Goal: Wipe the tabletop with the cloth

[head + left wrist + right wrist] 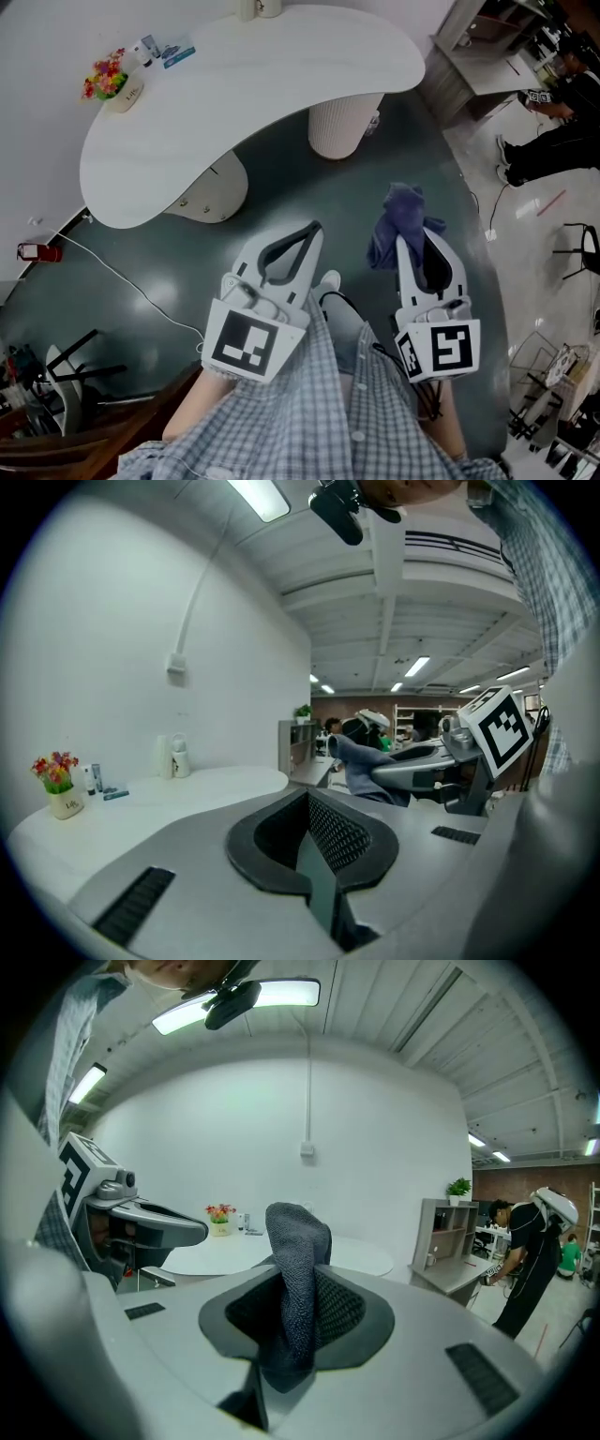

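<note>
The white curved tabletop (244, 103) lies ahead of both grippers, which hover over the dark floor short of its near edge. My right gripper (405, 246) is shut on a dark blue cloth (401, 223), which bunches up above the jaw tips. In the right gripper view the cloth (295, 1241) stands upright between the jaws and hides part of the table (234, 1255). My left gripper (312, 231) is shut, with nothing in it, to the left of the cloth. The left gripper view shows the table (159, 803) ahead and the cloth (361, 761) off to the right.
A small flower pot (111, 82) and little items sit at the table's far left; cups (258, 7) stand at its back edge. Two white pedestals (342, 127) hold the table. A cable (112, 272) runs over the floor. A person (553, 122) stands at the right by a desk (487, 56).
</note>
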`<state>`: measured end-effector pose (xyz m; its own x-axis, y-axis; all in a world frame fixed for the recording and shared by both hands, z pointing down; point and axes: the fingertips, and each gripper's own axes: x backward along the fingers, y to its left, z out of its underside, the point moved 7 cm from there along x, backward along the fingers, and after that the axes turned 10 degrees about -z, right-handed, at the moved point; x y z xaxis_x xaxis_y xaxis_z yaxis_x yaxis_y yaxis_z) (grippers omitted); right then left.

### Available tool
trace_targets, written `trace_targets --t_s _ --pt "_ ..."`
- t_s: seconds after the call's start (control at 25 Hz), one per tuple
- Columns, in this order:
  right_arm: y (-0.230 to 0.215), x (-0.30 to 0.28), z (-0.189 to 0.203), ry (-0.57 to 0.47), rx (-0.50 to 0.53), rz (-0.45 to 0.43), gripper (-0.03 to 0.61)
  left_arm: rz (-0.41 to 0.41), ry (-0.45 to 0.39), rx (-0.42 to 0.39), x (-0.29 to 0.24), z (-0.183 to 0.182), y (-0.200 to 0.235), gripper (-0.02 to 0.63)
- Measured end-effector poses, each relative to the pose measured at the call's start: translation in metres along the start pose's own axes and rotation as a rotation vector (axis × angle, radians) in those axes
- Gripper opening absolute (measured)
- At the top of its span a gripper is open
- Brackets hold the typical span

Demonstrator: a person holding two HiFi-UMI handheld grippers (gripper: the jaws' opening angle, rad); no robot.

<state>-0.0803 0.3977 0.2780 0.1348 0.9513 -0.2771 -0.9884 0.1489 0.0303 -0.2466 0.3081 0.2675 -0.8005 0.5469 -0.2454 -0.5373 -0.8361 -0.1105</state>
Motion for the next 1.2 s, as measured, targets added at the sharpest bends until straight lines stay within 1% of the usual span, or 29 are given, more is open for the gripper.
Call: trace_targets --t_s 0.24,0.4,0.64,0.88,1.04,1.2 --pt "-0.062 -0.017 -0.004 -0.009 0.011 -0.017 0.083 -0.024 -0.008 -0.006 -0.057 -0.018 -0.011 0.005" --pt "-0.092 -0.028 -0.005 -0.008 0.022 -0.038 0.083 -0.037 -0.023 -0.002 -0.085 -0.027 -0.017 0.005" --pt "-0.115 -0.035 -0.003 -0.013 0.02 -0.041 0.083 -0.036 -0.041 -0.01 -0.114 -0.036 -0.022 0.005" --pt "-0.135 -0.04 -0.003 -0.021 0.015 -0.034 0.083 -0.041 -0.033 -0.019 -0.131 -0.04 -0.023 0.005" --pt "-0.143 -0.048 -0.002 -0.023 0.009 -0.027 0.083 -0.041 -0.024 -0.034 -0.141 -0.04 -0.017 0.005" --pt "-0.151 -0.06 -0.005 -0.023 0.001 -0.022 0.083 -0.037 -0.019 -0.033 -0.155 -0.043 -0.008 0.005"
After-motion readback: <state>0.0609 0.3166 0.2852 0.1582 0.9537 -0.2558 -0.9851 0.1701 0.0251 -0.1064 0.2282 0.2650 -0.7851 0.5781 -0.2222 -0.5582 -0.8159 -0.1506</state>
